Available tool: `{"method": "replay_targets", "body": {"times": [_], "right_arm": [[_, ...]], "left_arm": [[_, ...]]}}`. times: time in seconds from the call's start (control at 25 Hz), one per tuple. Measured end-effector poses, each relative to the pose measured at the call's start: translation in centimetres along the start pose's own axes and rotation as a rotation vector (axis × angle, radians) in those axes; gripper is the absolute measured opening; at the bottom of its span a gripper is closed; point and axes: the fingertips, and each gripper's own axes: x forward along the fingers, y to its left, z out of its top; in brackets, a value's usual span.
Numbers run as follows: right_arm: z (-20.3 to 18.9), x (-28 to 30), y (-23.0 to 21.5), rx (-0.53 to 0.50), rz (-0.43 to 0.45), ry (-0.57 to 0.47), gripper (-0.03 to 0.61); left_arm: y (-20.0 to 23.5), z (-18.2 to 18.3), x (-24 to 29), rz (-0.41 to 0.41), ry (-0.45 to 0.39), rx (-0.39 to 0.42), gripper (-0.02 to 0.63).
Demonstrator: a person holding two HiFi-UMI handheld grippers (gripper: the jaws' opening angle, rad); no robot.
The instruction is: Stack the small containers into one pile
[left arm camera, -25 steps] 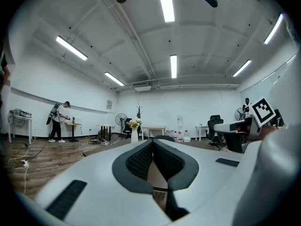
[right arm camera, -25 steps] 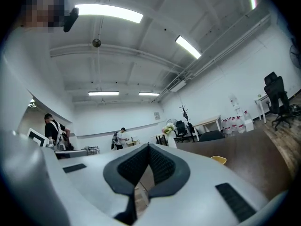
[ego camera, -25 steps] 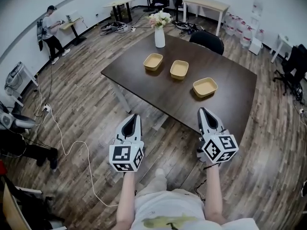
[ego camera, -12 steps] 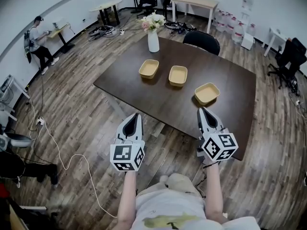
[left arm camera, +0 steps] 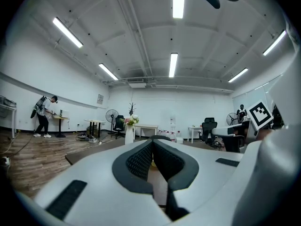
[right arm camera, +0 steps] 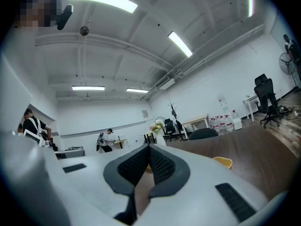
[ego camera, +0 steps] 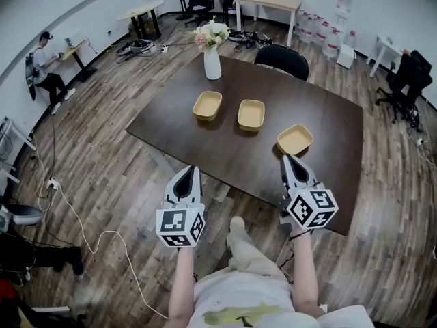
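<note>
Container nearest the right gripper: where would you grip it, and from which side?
Pinch the container's near wall at the rim, one jaw inside, one outside, coming from the table's near edge with the right gripper. It sits upright and open-topped, probably too wide to span.

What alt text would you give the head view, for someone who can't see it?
Three empty tan containers sit apart in a row on a dark table, none stacked. A person holds the left gripper and right gripper, both shut and empty, at its near edge; a flower vase stands beyond.
</note>
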Motion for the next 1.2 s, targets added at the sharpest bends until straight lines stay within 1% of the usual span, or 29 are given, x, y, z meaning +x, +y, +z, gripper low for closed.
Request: {"method": "replay_targets", "body": {"times": [0.28,0.52,0.68,0.84,1.04,1.12,1.2], "right_arm": [[0.2,5.8,-2.6,0.034,-0.043,-0.001,0.021],[1.1,10.9,-4.2,0.039,-0.063,-0.001,0.021],[1.3,13.6,-5.3,0.048,-0.097,0.005,0.021],[1.2,15.2,-7.0,0.056,-0.135,0.011,0.021],[1.1,16.2,-7.8,0.008,-0.145,0.027,0.021],[0.7,16.1,-8.7,0.012,-0.181,0.036,0.021],[0.2,15.7,-10.1,0.027,-0.236,0.053,0.021]], "left_arm": [[2.3,0.0,6.0,-0.03,0.019,-0.004,0.025],[3.9,0.5,11.6,-0.06,0.033,-0.008,0.025],[4.7,1.0,15.0,-0.092,0.039,-0.006,0.025],[4.8,0.9,18.4,-0.132,0.051,-0.01,0.025],[3.8,0.2,21.7,-0.199,0.078,-0.013,0.025],[3.1,-0.3,22.9,-0.236,0.093,-0.013,0.025],[2.1,-0.8,24.2,-0.275,0.11,-0.015,0.025]]}}
